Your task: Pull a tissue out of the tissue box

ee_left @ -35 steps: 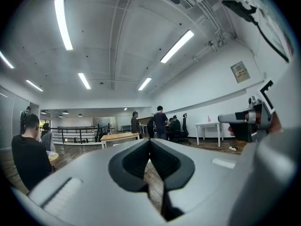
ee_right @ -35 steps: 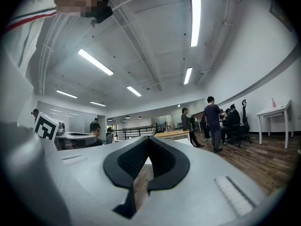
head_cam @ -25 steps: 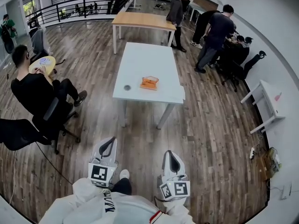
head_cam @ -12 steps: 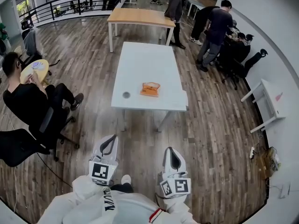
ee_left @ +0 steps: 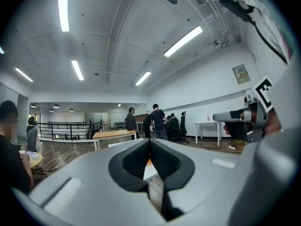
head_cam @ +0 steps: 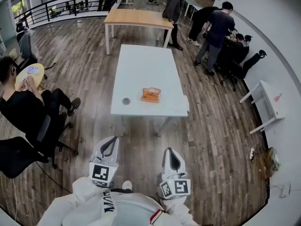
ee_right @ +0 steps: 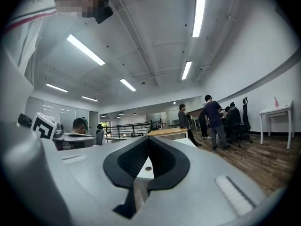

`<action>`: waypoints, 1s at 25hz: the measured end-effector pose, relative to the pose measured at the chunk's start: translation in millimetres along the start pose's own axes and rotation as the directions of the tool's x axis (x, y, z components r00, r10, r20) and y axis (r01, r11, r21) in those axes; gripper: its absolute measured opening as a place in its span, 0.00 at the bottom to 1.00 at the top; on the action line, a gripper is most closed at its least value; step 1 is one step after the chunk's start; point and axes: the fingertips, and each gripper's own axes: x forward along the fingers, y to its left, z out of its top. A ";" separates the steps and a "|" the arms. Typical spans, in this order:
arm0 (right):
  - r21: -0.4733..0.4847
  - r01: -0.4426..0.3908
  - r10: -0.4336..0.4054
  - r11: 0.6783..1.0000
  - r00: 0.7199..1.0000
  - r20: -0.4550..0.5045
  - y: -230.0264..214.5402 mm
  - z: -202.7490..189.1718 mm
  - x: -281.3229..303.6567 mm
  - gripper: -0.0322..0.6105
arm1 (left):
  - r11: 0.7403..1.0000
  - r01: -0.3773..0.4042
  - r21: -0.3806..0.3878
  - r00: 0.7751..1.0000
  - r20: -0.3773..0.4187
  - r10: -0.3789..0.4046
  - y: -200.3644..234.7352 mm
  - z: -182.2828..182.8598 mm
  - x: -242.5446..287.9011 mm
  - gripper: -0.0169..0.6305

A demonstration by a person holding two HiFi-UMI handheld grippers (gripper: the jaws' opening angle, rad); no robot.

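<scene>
The orange tissue box (head_cam: 151, 94) lies near the front edge of a long white table (head_cam: 146, 60), a few steps ahead of me across the wooden floor. Low in the head view, my left gripper (head_cam: 109, 145) and right gripper (head_cam: 172, 159) are held side by side, pointing level towards the table and far short of it. Both are shut with nothing between their jaws. In the left gripper view, the left gripper (ee_left: 150, 142) has its tips together, and a bit of orange box (ee_left: 148, 162) shows behind them. The right gripper (ee_right: 148, 139) is also pinched together.
A small dark round thing (head_cam: 126, 100) sits on the white table left of the box. A wooden table (head_cam: 138, 18) stands beyond it, with people (head_cam: 216, 27) at the back right. A seated person (head_cam: 23, 102) and an office chair (head_cam: 19, 149) are at left, a small white desk (head_cam: 268, 102) at right.
The white table and the box have come nearer and lower in the head view as I walk towards them. Both grippers keep their place in the view and stay shut.
</scene>
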 end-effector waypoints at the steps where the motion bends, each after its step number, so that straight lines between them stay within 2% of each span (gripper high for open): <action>1: 0.000 0.001 -0.001 1.000 1.000 0.001 1.0 0.5 0.9 0.05 | 1.000 0.001 0.000 1.000 0.004 -0.001 1.7 0.3 0.6 0.03; 25: 0.000 -0.027 0.027 1.000 1.000 -0.004 8.5 2.0 20.1 0.05 | 0.998 -0.057 -0.005 0.998 0.036 0.057 29.1 9.8 -0.5 0.03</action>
